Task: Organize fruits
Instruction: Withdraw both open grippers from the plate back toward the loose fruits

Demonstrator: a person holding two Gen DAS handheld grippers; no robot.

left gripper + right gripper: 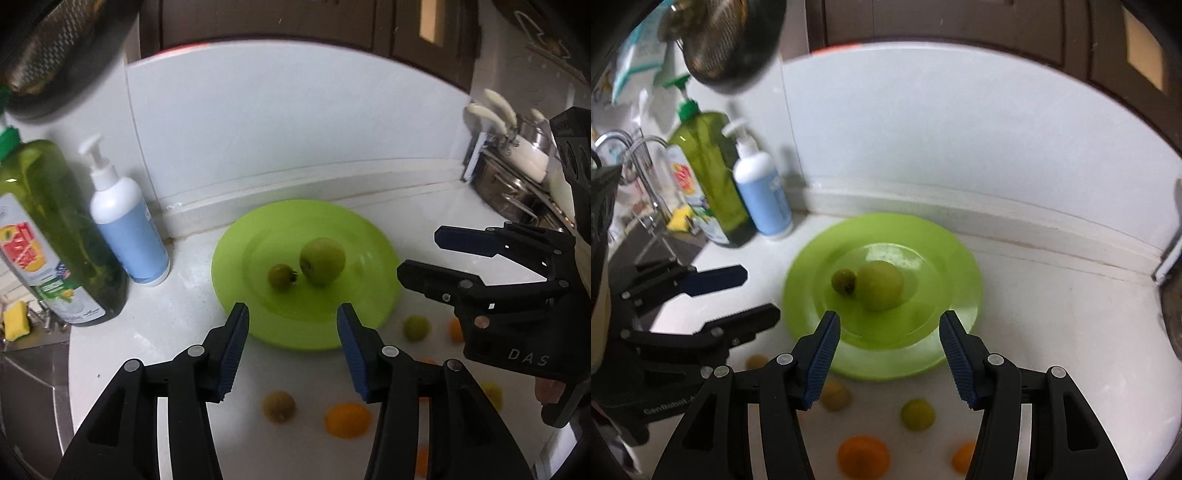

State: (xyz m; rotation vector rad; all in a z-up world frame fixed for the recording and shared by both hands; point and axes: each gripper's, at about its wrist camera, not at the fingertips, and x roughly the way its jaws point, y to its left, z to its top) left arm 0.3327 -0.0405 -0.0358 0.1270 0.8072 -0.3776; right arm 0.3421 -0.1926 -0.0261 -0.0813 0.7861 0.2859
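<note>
Left gripper [291, 328] and right gripper [888, 334] both hang open and empty above the counter [184, 295]. Green plate [236, 258] at 12 o'clock holds a green apple [322, 260], with a small green tomato [281, 276] touching it at 9.

The orange fruit [863, 459] at the bottom of the right wrist view is cut off by the frame edge, and a second orange fruit [963, 457] beside it is partly hidden behind a finger of the right gripper [890, 356]. In the left wrist view, a yellow fruit [493, 396] and an orange piece [422, 461] show only as slivers behind the gripper bodies; their kind cannot be told. The label text on the green bottle [62, 229] is blurred and unreadable. The dark mesh object [59, 48] at top left is out of focus and cropped. The pots [517, 181] at right are partly hidden.
</note>
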